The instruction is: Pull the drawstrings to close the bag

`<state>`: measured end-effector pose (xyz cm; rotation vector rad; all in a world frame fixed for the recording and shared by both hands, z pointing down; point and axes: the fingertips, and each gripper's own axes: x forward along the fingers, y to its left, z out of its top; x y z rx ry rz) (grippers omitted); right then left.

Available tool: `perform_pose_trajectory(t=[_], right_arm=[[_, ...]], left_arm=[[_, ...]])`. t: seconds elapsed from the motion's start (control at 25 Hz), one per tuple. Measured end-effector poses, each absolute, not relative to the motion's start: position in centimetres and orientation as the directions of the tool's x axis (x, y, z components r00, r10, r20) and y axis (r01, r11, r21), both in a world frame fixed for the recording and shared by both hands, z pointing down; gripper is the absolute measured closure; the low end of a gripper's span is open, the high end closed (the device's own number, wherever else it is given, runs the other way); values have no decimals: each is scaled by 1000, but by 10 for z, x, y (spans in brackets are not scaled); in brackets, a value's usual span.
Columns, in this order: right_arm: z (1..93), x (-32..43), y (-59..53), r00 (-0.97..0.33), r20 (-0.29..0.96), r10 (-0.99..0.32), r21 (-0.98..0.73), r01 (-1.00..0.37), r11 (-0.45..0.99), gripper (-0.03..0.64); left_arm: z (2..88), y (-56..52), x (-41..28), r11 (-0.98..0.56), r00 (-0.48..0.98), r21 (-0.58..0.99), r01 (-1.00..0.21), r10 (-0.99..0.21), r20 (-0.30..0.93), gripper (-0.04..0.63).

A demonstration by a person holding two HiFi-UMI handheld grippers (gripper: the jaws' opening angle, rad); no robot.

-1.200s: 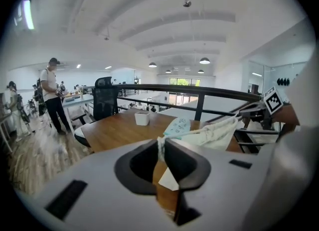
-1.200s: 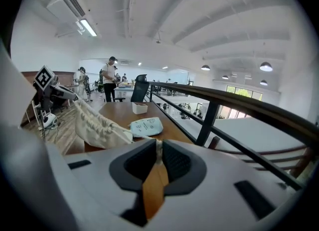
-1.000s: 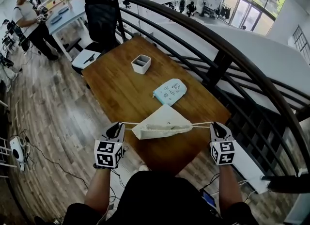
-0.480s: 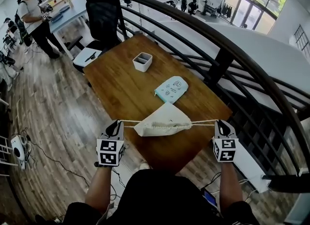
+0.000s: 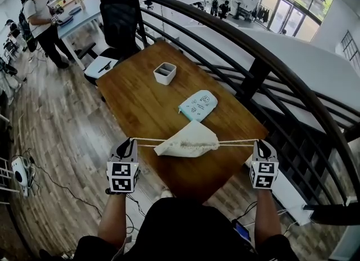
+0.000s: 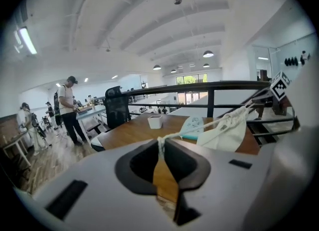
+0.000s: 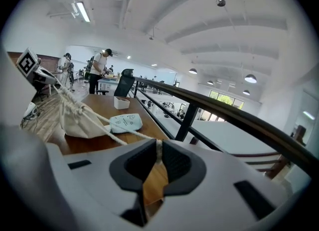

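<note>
Left tongs (image 5: 130, 141) and right tongs (image 5: 260, 142), each clamped on a drawstring (image 5: 149, 142); the gathered bag (image 5: 188, 141) spans between them.

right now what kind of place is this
Probably an open-plan office or workshop on an upper level: a wooden table beside a black railing, an office chair, and a person standing at a workbench.
</note>
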<state>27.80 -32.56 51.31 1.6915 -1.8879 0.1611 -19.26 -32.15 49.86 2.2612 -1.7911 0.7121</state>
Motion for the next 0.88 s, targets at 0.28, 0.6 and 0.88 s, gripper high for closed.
perform_pose_trajectory(t=[0.28,0.6,0.88], right_arm=[[514,281,-327,-1,488,-873,299,-939,168,586],[493,300,-316,13,441,-897,267,-957,117,588],[499,300,-315,38,446,-894,297,-949,108,586]], left_arm=[[500,-324,-188,-262,171,-141,-955,-872,460,549],[486,-320,-194,-275,211,-83,-958,-869,448,551],[496,-321,-197,-259,203,-61,-964,-863,462,551]])
